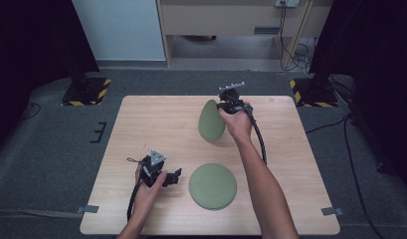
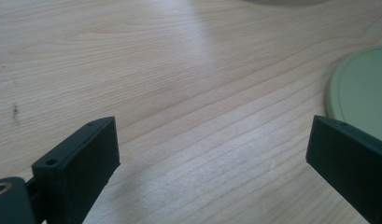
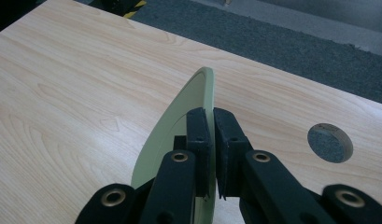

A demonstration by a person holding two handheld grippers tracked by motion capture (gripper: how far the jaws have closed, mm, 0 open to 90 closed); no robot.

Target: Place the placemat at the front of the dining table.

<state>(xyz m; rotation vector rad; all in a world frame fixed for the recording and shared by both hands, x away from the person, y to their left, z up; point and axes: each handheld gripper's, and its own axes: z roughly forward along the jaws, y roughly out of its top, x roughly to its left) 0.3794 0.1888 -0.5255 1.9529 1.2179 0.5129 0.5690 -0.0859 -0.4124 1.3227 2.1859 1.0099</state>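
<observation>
Two pale green plates are on the wooden table (image 1: 141,119). One plate (image 1: 212,185) lies flat near the front edge; its rim (image 2: 361,93) shows at the right of the left gripper view. The other plate (image 1: 211,120) (image 3: 179,116) is tilted up on edge over the middle back of the table. My right gripper (image 1: 226,106) (image 3: 212,126) is shut on that plate's rim, both black pads pinching it. My left gripper (image 1: 175,177) (image 2: 212,144) rests low at the front left, jaws wide open, with bare wood between them, just left of the flat plate.
A round cable hole (image 3: 330,142) sits in the table near its far right corner. Dark carpet (image 1: 51,149) surrounds the table. Two stand bases with yellow-black tape (image 1: 86,90) (image 1: 310,92) flank the far edge. A wooden cabinet (image 1: 231,20) stands behind.
</observation>
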